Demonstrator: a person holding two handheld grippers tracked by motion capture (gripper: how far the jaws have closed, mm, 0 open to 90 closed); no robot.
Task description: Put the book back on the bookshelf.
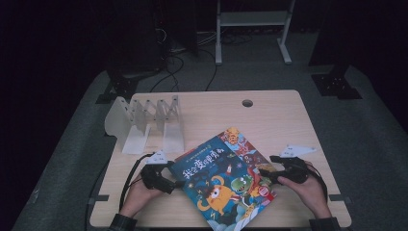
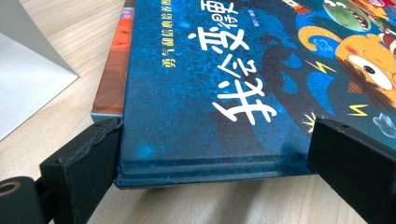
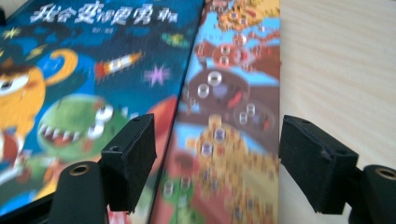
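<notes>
Covering most of lower book [image 1: 240,144], blue book [image 1: 221,185] sits btwn left gripper [image 1: 177,184] jaws.

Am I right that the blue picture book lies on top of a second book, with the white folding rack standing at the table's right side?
Not quite: the white folding rack stands at the table's left side, as the high view shows. The blue picture book does lie on a second book.

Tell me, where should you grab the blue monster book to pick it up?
Probably by its thick spine edge. The blue book lies flat on another picture book, so its cover offers no hold. In the left gripper view the spine sits between the left tool's jaws, slightly overhanging. Come in level from that left side.
</notes>
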